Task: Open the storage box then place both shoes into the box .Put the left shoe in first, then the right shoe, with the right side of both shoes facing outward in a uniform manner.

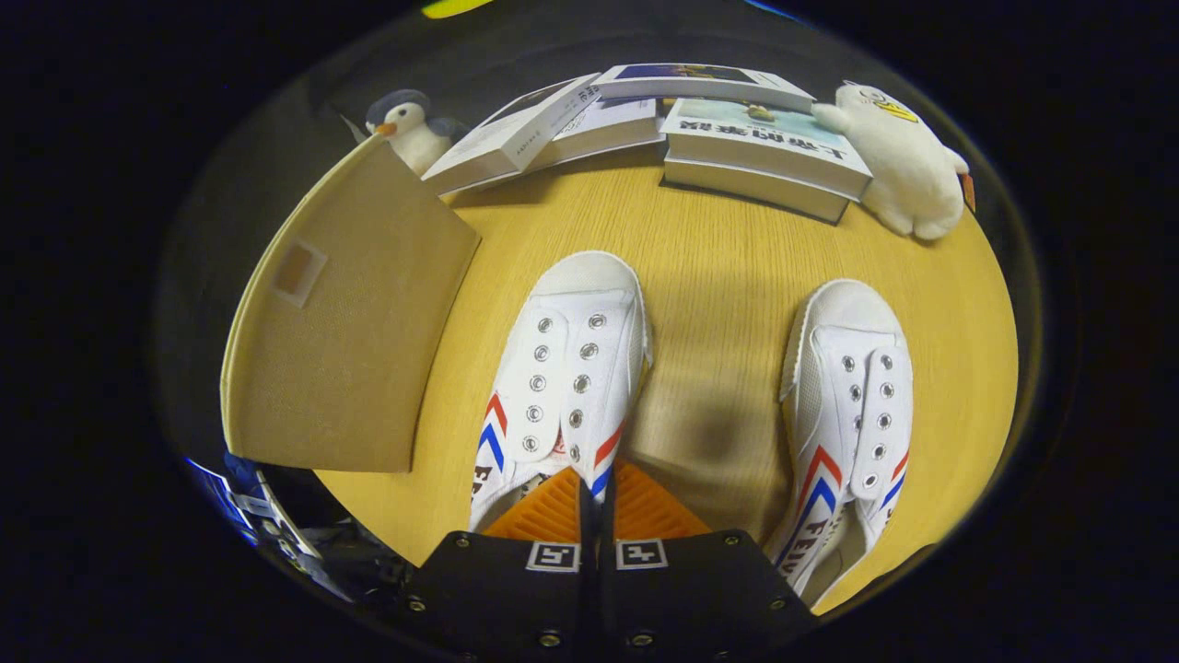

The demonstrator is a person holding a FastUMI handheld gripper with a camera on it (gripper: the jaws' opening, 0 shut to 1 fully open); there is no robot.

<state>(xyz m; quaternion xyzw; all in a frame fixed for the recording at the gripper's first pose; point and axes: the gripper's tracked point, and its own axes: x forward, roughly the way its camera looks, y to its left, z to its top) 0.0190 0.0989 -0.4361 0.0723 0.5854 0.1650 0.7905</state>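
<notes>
- Shoes: one pinched at its side wall by my gripper, fingers clenched on it; other apart on table
- Box beside the held shoe

Wooden table, light grain w/ a soft shadow patch near its middle. Along the far edge — a spread of books: two white ones leaning on each other at far left, a flat one behind, and a thicker book w/ a pale blue cover to the right. Two plush toys bracket them — a small penguin, grey head, orange beak, far left, and a white plush animal far right, touching the thick book's corner.
</notes>
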